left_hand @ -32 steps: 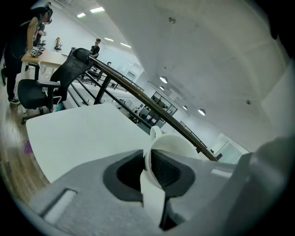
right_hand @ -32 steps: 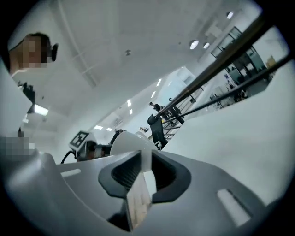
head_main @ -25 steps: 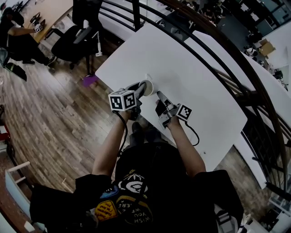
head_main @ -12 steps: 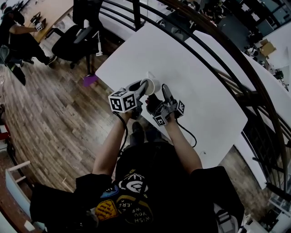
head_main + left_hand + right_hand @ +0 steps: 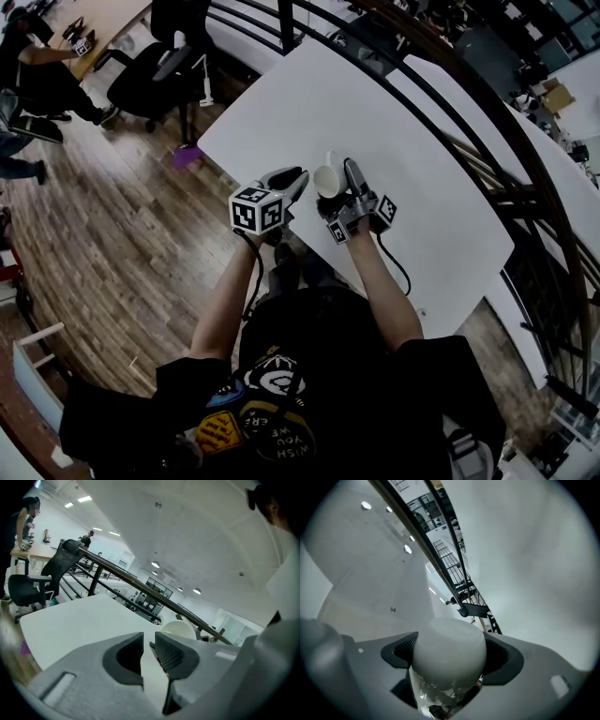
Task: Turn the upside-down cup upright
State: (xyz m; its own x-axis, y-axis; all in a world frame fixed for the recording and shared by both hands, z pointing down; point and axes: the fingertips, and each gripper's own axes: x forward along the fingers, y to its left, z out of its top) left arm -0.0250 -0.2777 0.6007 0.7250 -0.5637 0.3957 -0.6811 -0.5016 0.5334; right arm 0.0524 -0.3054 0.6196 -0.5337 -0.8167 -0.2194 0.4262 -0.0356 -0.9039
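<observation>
As the left gripper (image 5: 295, 178) opens empty after release, the white cup (image 5: 327, 180) at its 3 o'clock sits clamped sideways in the right gripper (image 5: 450, 654), apparently half-turned.

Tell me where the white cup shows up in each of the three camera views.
Head view: cup upper middle, over the table's near side.
Left gripper view: just past the jaw tips, right of centre.
Right gripper view: low centre, between the jaws.
Shared landmark: the dark railing beyond the table.
</observation>
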